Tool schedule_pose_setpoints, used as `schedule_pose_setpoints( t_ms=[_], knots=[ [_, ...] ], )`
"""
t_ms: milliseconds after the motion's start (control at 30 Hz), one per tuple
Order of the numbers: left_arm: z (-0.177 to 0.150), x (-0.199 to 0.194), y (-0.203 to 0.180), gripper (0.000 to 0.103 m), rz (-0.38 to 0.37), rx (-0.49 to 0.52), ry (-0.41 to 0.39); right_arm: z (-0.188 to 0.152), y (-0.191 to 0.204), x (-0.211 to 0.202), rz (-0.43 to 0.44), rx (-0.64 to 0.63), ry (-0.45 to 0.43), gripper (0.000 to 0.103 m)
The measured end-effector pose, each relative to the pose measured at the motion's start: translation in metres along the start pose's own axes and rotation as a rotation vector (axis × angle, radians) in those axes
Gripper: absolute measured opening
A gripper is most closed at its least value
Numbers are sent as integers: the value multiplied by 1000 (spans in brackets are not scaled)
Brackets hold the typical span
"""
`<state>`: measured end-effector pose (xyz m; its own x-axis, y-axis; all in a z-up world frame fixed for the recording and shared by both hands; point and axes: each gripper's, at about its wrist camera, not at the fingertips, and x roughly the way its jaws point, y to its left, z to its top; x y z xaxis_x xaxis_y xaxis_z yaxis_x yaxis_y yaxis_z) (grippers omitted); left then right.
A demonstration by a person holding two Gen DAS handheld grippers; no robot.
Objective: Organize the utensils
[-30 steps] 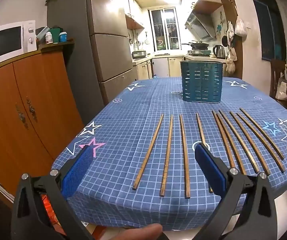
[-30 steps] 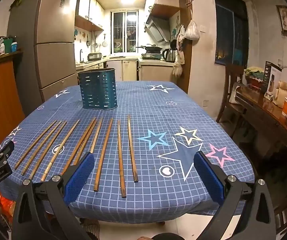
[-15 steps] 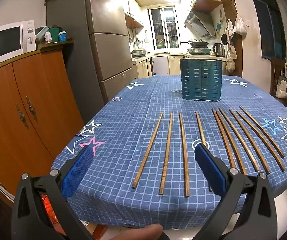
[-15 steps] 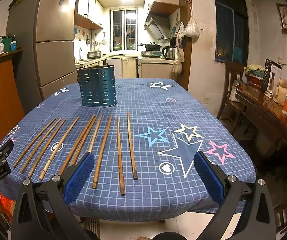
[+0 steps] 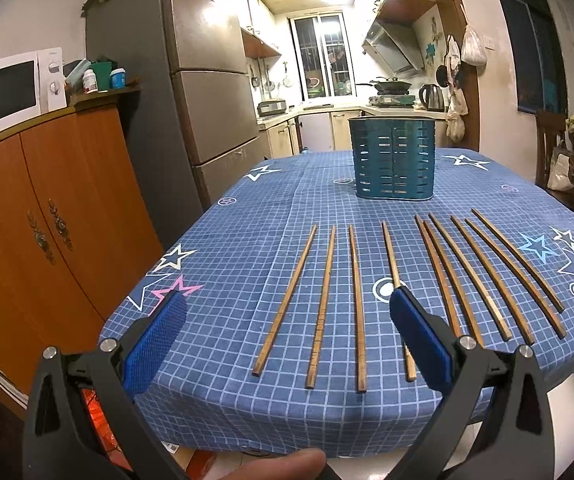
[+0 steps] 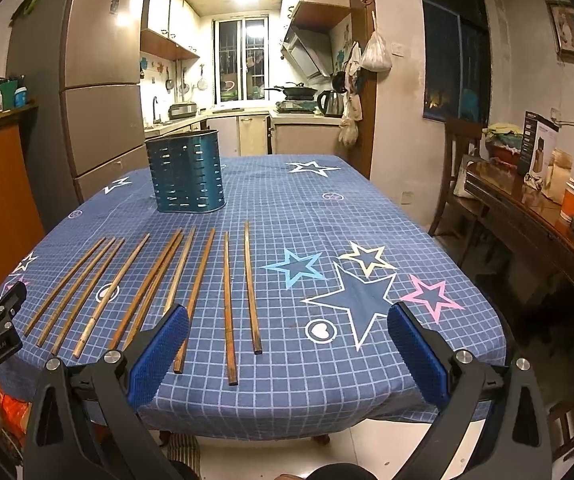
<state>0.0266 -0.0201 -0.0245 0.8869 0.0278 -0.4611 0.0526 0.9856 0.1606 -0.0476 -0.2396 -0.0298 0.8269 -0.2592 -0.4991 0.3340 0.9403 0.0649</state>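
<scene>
Several brown wooden chopsticks point(image 5: 399, 292) lie side by side in a row on the blue star-patterned tablecloth point(image 5: 247, 256); they also show in the right wrist view point(image 6: 167, 292). A teal slotted utensil holder point(image 5: 393, 158) stands upright behind them, also seen in the right wrist view point(image 6: 186, 177). My left gripper point(image 5: 287, 320) is open and empty, hovering over the near table edge above the left chopsticks. My right gripper point(image 6: 287, 332) is open and empty over the near edge, to the right of the row.
An orange cabinet point(image 5: 47, 216) with a microwave point(image 5: 11, 92) and a tall fridge point(image 5: 207, 100) stand left of the table. A wooden side table point(image 6: 535, 216) with cups and boxes and a chair point(image 6: 461, 160) stand to the right.
Both grippers have edged slightly forward toward the table; the right view sits a little higher over the tabletop. The chopsticks and holder have not moved.
</scene>
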Motion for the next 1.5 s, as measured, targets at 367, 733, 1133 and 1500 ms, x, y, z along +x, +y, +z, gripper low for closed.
schedule_pose_setpoints(
  t_ms=[367,733,1133,1500],
  knots=[
    [1,1,1,98,-1,-1,2,1,4,3,-2,-8,33,100],
    [0,1,2,98,-19,-22,-6,1,3,0,42,9,5,100],
    [-48,7,51,85,-75,-29,6,-22,-11,-5,67,-23,-54,100],
    [-61,23,49,42,-179,32,46,-30,-19,-2,41,-48,-12,99]
  ],
)
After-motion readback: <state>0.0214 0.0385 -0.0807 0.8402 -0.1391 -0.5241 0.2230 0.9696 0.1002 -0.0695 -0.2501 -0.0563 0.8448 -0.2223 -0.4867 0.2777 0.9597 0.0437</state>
